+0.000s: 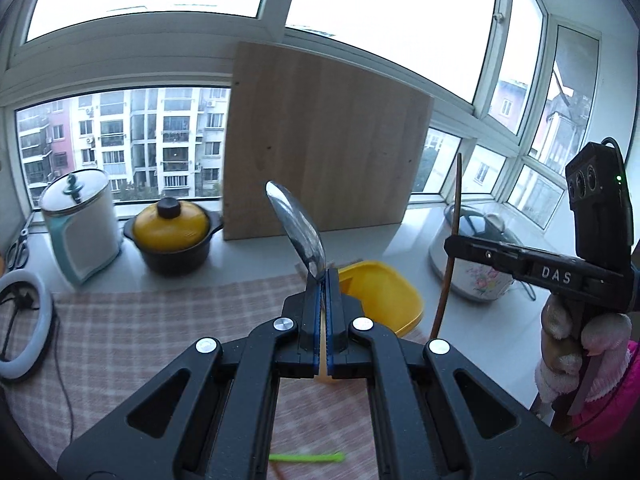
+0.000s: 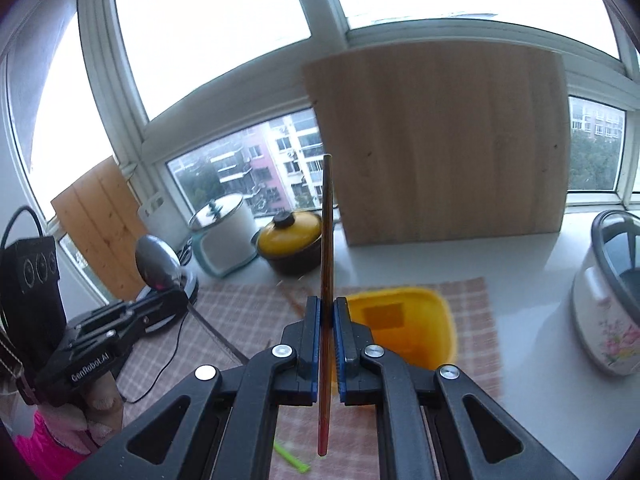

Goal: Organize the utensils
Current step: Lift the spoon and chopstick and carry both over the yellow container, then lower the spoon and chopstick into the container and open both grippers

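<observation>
Spoon [image 1: 298,232], shiny steel bowl upright; chopstick [image 2: 326,280] slim, dark reddish-brown.

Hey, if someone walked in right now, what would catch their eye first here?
The left gripper holds a metal spoon up, and the right gripper clamps a dark chopstick upright. Below them a yellow bin sits on the checked cloth, with a big wooden board leaning against the window.

The metal spoon [image 1: 298,228] stands bowl-up, tilted left, clamped at its neck. The dark brown chopstick [image 2: 326,280] stands near upright, gripped mid-length. The yellow bin [image 2: 404,324] sits open on the checked cloth. A green stick [image 1: 308,457] lies flat on the cloth.
</observation>
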`<action>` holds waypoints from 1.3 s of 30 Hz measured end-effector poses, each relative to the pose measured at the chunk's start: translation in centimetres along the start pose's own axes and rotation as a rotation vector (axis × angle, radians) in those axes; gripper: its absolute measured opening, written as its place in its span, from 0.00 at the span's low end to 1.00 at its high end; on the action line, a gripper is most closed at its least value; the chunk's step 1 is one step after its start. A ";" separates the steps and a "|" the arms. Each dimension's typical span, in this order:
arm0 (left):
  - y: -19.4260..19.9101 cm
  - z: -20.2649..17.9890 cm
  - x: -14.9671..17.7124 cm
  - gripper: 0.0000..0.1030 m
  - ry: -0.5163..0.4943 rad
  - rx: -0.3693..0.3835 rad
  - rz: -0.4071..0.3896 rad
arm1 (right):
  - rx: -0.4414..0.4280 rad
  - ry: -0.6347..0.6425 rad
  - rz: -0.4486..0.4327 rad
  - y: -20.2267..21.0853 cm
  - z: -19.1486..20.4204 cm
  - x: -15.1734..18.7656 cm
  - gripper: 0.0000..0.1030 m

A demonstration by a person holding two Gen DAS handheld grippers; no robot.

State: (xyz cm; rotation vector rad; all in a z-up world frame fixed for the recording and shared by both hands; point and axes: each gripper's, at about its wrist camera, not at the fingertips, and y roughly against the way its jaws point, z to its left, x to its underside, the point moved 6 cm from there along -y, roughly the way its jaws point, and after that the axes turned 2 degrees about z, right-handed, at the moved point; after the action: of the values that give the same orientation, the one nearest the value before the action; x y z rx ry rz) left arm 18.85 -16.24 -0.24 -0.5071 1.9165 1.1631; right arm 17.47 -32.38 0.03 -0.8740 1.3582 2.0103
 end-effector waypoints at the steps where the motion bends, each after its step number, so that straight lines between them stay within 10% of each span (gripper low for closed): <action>1: -0.2 -0.6 -0.3 0.00 -0.003 0.007 -0.004 | 0.001 -0.002 -0.007 0.2 -0.4 -0.3 0.04; 17: -6.3 -5.5 -0.4 0.00 -0.100 -0.049 0.031 | 0.035 0.014 -0.078 -1.2 -4.2 -4.5 0.04; 39: -10.9 -6.1 3.3 0.00 -0.130 -0.071 0.164 | 0.035 -0.014 0.069 -7.2 -7.3 -0.2 0.04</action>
State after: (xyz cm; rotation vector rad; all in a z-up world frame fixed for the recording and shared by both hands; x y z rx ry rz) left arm 21.69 -26.65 -7.31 -0.3080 1.8367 1.3405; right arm 24.48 -36.85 -6.05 -0.8060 1.4303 2.0339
